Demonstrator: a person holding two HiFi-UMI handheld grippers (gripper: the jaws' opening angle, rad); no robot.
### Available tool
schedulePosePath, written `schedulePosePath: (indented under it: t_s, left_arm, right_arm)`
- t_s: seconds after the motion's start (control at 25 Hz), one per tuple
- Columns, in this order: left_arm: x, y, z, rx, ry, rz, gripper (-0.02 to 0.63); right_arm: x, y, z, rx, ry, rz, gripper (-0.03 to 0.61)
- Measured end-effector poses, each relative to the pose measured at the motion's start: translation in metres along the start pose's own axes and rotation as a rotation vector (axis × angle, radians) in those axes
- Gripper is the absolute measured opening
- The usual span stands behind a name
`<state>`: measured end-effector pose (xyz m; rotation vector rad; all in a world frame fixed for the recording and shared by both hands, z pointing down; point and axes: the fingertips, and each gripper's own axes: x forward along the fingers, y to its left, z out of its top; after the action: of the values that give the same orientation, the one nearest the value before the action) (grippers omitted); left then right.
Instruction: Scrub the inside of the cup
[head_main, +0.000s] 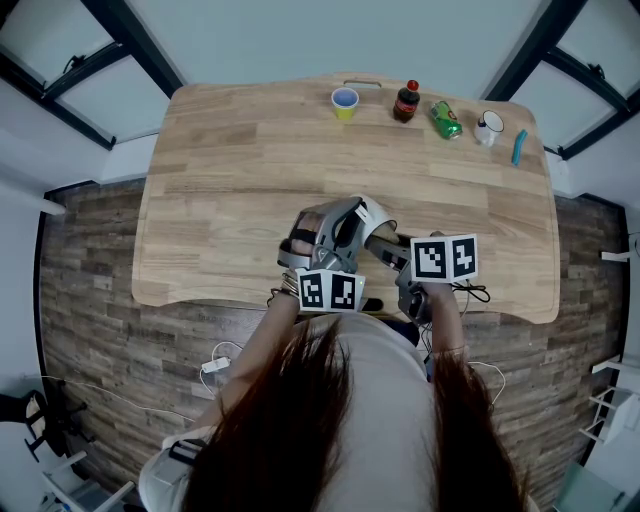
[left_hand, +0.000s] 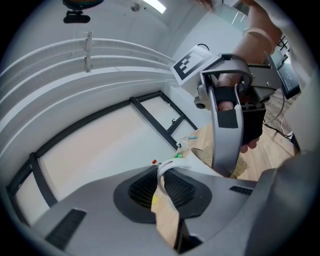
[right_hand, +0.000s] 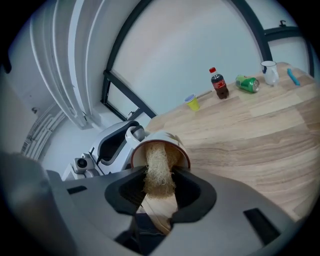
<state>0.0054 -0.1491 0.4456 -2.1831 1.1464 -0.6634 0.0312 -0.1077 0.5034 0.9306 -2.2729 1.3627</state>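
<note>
A white cup (head_main: 374, 214) with a reddish inner rim is held tilted over the table's front edge. My left gripper (head_main: 335, 238) is shut on the cup's handle (left_hand: 167, 176), which shows as a white loop between its jaws. In the right gripper view, the cup's mouth (right_hand: 181, 148) faces the camera. My right gripper (right_hand: 159, 189) is shut on a tan fibrous scrubber (right_hand: 158, 169), whose far end sits inside the cup. From the left gripper view, the right gripper (left_hand: 226, 131) reaches down into the cup, with a hand behind it.
Along the far edge of the wooden table (head_main: 230, 180) stand a yellow cup (head_main: 344, 103), a cola bottle (head_main: 406, 101), a lying green can (head_main: 446, 120), a small white mug (head_main: 488, 128) and a blue tool (head_main: 519, 147). Wood-pattern floor lies beyond the table's edges.
</note>
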Motion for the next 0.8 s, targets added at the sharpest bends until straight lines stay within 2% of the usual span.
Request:
schedulePosePath:
  t_s: [0.36,0.8]
  left_arm:
    - [-0.002,0.005,-0.002,-0.021,-0.003,0.027,0.046]
    - [-0.002,0.011,-0.003,-0.044,-0.007,0.054,0.046]
  right_arm:
    - [-0.001,0.005,0.005,0.208,-0.083,0.147,0.147]
    - [-0.003,0.009,0.013,0.382,-0.147,0.268,0.147]
